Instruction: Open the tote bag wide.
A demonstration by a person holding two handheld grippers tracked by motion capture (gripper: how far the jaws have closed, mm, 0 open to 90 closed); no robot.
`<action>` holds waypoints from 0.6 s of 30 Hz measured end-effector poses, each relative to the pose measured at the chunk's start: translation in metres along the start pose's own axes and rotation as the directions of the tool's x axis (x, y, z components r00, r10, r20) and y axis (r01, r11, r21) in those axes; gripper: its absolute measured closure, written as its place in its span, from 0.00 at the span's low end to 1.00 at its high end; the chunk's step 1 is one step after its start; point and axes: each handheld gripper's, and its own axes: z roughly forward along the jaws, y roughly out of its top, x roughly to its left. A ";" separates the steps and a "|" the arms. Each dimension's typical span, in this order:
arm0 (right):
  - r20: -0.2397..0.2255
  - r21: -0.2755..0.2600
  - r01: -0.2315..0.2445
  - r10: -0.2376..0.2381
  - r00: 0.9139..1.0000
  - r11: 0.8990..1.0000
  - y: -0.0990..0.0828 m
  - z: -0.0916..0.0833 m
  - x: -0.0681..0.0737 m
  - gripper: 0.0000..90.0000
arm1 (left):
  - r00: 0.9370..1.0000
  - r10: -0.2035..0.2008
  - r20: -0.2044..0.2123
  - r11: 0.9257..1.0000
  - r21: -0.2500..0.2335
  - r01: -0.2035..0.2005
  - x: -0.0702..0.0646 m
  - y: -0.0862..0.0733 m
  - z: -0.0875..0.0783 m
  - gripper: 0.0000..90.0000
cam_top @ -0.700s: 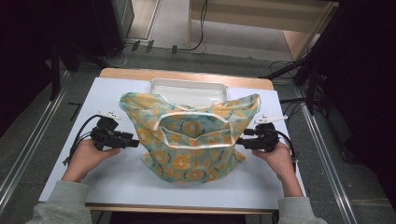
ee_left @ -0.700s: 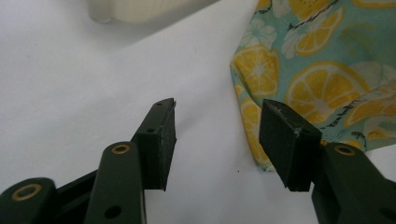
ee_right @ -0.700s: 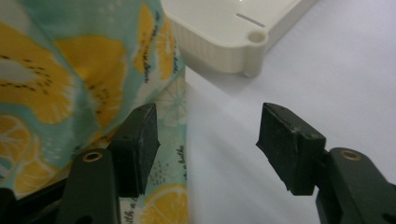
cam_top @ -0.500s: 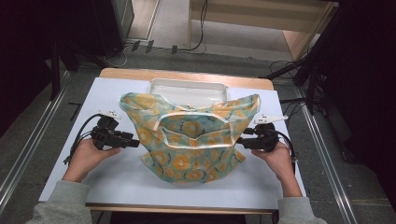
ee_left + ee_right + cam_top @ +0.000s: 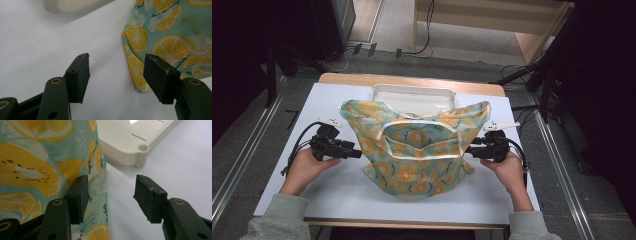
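Lemon-print cloth flat on white table; left gripper and right gripper beside it, jaws wide, empty

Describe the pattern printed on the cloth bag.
Orange and yellow citrus slices on a teal ground, with cream trim, cover the cloth bag; clearest in the left gripper view.

No word, label, brand name, number or sign can be read anywhere. The lemon-print cloth carries pictures alone: orange-yellow citrus slices, pale blossoms and small dark dashes on turquoise (the dashes are drawn flecks, not letters). The white tray bears moulded slots and a round corner hole, with no lettering. The black jaw pads in both gripper views show bare rubber and brass-ringed screw holes, unmarked. The white table sheet is blank.
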 end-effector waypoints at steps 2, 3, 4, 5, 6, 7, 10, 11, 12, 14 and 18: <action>-0.002 -0.002 0.002 -0.002 1.000 1.000 0.000 0.000 0.000 0.51 | 1.000 0.002 -0.003 1.000 -0.001 -0.002 0.000 0.000 -0.001 0.43; -0.003 -0.002 0.000 0.000 1.000 1.000 0.000 0.000 0.000 0.51 | 1.000 -0.001 -0.002 1.000 -0.003 0.001 0.000 0.000 -0.001 0.43; -0.004 -0.003 -0.001 0.001 1.000 1.000 0.000 0.000 0.000 0.51 | 1.000 0.001 0.001 1.000 -0.005 -0.001 0.000 0.000 -0.001 0.43; -0.005 -0.004 -0.001 0.001 1.000 1.000 0.000 0.000 0.000 0.51 | 1.000 0.003 0.001 1.000 -0.007 -0.003 0.000 0.000 -0.002 0.43; -0.006 -0.004 -0.007 0.007 1.000 1.000 0.000 0.000 0.000 0.51 | 1.000 0.002 0.003 1.000 -0.010 -0.002 0.000 0.000 -0.002 0.44; -0.007 -0.003 -0.009 0.009 1.000 1.000 0.000 0.000 0.000 0.51 | 1.000 0.004 0.003 1.000 -0.010 -0.004 -0.001 0.000 -0.003 0.44; -0.009 -0.007 -0.005 0.005 1.000 1.000 0.000 0.000 0.000 0.51 | 1.000 0.010 0.003 1.000 -0.011 -0.010 -0.001 0.000 -0.003 0.44; -0.010 -0.008 -0.005 0.005 1.000 1.000 0.001 -0.001 0.000 0.51 | 1.000 0.007 0.001 1.000 -0.014 -0.007 -0.002 0.000 -0.003 0.44; -0.008 -0.011 -0.006 0.006 1.000 1.000 0.001 -0.001 0.000 0.51 | 1.000 0.008 0.000 1.000 -0.015 -0.008 -0.002 0.000 -0.004 0.44; -0.015 -0.014 -0.012 0.012 1.000 1.000 0.001 -0.001 0.001 0.51 | 1.000 0.011 0.002 1.000 -0.013 -0.011 -0.002 0.001 -0.004 0.45; -0.020 -0.017 -0.017 0.016 1.000 1.000 0.001 -0.002 0.001 0.51 | 1.000 0.015 0.004 1.000 -0.017 -0.015 -0.003 0.001 -0.005 0.45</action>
